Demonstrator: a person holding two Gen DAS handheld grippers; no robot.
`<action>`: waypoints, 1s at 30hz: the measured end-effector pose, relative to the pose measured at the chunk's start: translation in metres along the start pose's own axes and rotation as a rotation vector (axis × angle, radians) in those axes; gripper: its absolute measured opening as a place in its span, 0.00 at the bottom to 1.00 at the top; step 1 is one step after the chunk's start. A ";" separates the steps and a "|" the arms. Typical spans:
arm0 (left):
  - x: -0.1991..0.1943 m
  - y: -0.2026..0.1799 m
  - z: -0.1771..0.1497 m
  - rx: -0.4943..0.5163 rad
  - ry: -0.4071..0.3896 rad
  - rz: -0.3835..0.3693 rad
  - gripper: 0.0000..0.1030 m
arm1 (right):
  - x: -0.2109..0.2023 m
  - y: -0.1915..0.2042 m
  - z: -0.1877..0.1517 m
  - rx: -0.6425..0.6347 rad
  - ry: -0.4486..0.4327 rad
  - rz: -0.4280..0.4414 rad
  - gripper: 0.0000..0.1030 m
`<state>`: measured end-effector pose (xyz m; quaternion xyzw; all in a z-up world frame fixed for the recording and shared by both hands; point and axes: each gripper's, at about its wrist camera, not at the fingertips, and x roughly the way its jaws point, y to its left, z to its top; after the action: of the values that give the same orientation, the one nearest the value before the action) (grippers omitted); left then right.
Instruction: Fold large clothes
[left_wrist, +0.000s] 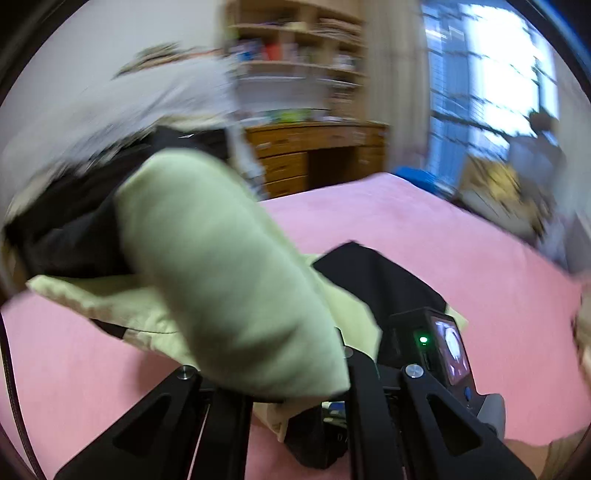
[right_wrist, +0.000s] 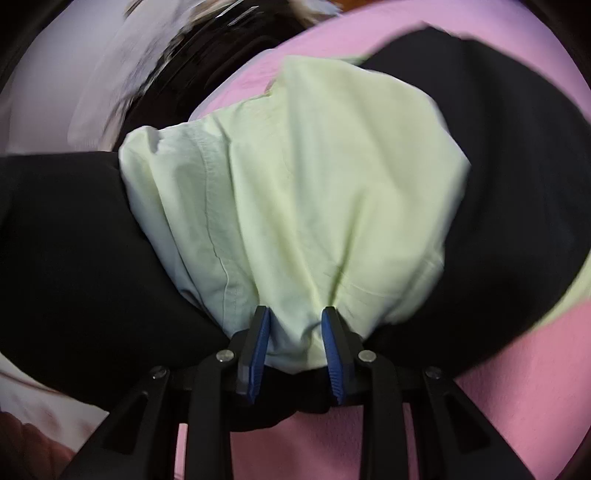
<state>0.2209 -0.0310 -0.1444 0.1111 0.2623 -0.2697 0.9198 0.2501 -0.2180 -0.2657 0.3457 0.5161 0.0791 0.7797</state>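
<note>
The green-and-black garment (right_wrist: 295, 192) is hanging lifted over the pink bed (right_wrist: 517, 406), bunched between the right gripper (right_wrist: 295, 332) pads and pinched in the closed left gripper (left_wrist: 295, 387). Bunched fabric is likely slipping, skewing the fold.

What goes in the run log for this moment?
left gripper: shut on green-and-black garment | right gripper: shut on same garment | surface: pink bedcover | fold: unfinished

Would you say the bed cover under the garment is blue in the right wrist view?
No, the bed cover showing beneath the pale green and black garment is pink.
</note>
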 end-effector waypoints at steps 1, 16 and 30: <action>0.005 -0.012 0.004 0.067 -0.005 -0.022 0.05 | -0.006 -0.013 -0.002 0.064 -0.007 0.035 0.27; 0.128 -0.112 -0.022 0.295 0.342 -0.226 0.10 | -0.137 -0.100 -0.031 0.170 -0.186 -0.316 0.26; 0.012 -0.029 0.010 0.128 0.173 -0.289 0.67 | -0.174 -0.055 0.012 -0.035 -0.264 -0.378 0.63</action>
<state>0.2179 -0.0636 -0.1443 0.1536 0.3357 -0.4047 0.8366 0.1684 -0.3486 -0.1664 0.2367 0.4635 -0.1051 0.8474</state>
